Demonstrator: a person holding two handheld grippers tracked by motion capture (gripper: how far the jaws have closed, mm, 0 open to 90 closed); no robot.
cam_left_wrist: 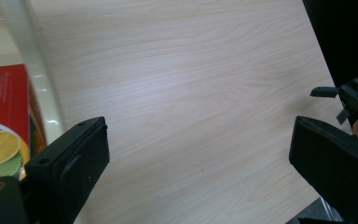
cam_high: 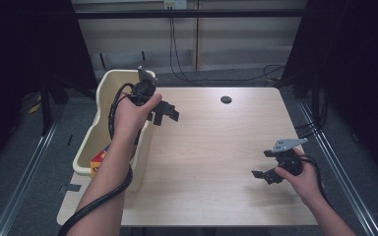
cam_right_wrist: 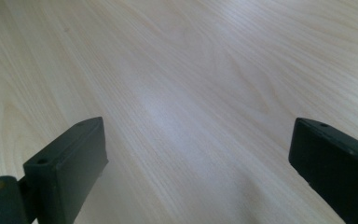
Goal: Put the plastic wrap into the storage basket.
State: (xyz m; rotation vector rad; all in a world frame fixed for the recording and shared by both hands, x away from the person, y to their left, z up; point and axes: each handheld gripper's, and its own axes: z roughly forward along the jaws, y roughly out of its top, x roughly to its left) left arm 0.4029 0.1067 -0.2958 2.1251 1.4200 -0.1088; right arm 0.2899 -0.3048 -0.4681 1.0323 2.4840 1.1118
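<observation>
My left gripper (cam_high: 165, 113) hangs open above the table's far left part, right beside the cream tub (cam_high: 102, 88). Its own view (cam_left_wrist: 198, 154) looks down on bare wood with nothing between the jaws. A red box with citrus pictures (cam_left_wrist: 2, 121) lies in the tub; from above the red box (cam_high: 98, 161) shows at the tub's near end. My right gripper (cam_high: 264, 169) is held open low over the table's near right part, and its own view (cam_right_wrist: 198, 154) has plain wood between the jaws. The left gripper view catches the right gripper (cam_left_wrist: 349, 100) at its right edge.
The light wooden table (cam_high: 211, 147) has a dark round hole (cam_high: 226, 100) near its far edge. The tub stands at the table's left side. Cables run across the floor behind the table, and dark curtains flank both sides.
</observation>
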